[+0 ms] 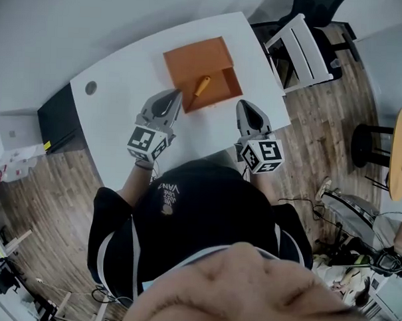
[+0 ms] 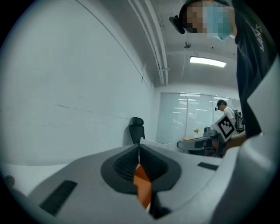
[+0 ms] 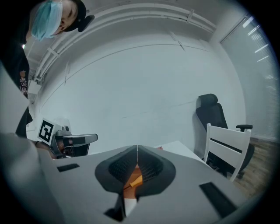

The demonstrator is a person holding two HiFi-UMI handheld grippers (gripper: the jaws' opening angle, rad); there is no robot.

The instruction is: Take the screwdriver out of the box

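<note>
Head view shows a white bench carrying an open orange box. The screwdriver lies inside it near the front wall, its orange handle pointing away from the person and a thin dark shaft running back toward the left gripper. That gripper hovers just beside the box's near-left corner. The right gripper hangs just beside the near-right corner.

Neither gripper holds anything. In the left gripper view the fingers are pressed together with nothing between them, and only a sliver of the orange box shows below the tips. In the right gripper view the fingers are likewise pressed together, and the screwdriver's handle shows through the gap beneath them, lying in the box.

The screwdriver looks light and stiff, so it should lift without sagging. The handle is rounded and probably smooth plastic, and it may roll or twist if pinched off-centre. The shaft looks too thin and slick for a sure hold. The best place to take it is across the middle of the handle, with the fingers first spread wide enough to straddle it and then lowered clear of the box wall. The box looks light too, probably cardboard, and may slide on the bench unless the other gripper steadies it.
</note>
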